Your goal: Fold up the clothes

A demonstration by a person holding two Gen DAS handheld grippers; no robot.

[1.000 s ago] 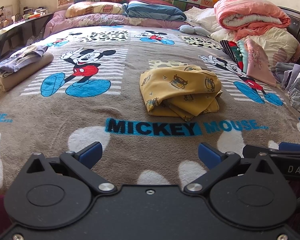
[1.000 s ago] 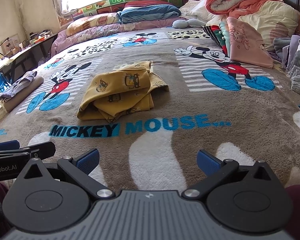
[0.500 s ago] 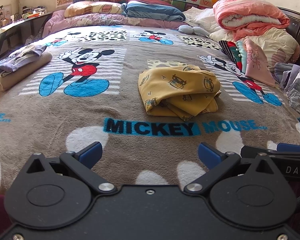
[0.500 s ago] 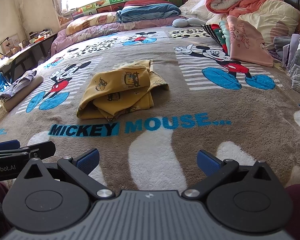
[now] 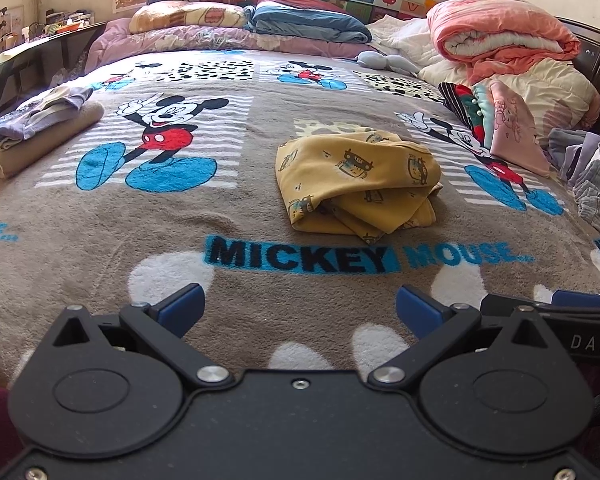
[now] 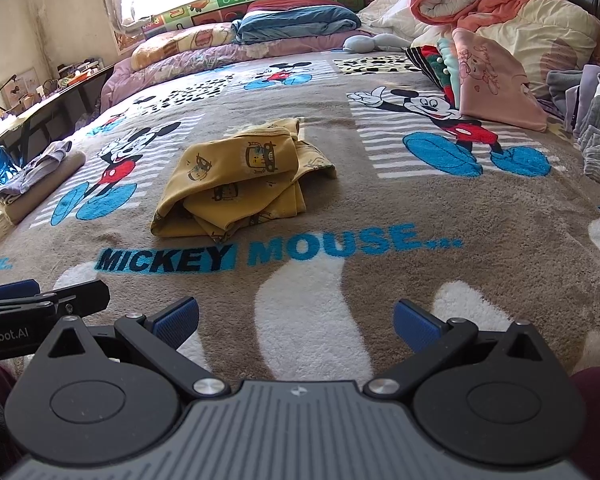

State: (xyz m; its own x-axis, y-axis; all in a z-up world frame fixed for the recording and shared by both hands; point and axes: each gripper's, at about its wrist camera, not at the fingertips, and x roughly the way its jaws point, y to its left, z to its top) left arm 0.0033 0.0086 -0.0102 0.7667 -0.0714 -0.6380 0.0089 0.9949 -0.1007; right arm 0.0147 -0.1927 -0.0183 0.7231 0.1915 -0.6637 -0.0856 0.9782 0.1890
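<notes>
The left claw [image 5: 298, 307] is being held low over the near edge of the bed, its blue pads spread wide with nothing between them, and the right claw [image 6: 296, 320] is being held just beside it in the same spread, empty state. Ahead of both, well apart from the pads, the yellow printed garment [image 5: 356, 182] is lying bunched and half-doubled on the Mickey Mouse blanket [image 5: 180, 232], just beyond the "MICKEY MOUSE" lettering and roughly mid-bed. A stack of folded clothes [image 5: 32, 128] is sitting at the left edge, and a heap of unfolded clothes [image 6: 592, 128] is piled at the right. The step in hand is judged to be the reach toward the yellow garment. To be done well, the piece is probably best taken at two separate outer edges rather than through the thick middle, so only one layer is being pinched by each claw; it should then be lifted and spread flat before any fold is being made, since the plush blanket may drag on thin fabric.
</notes>
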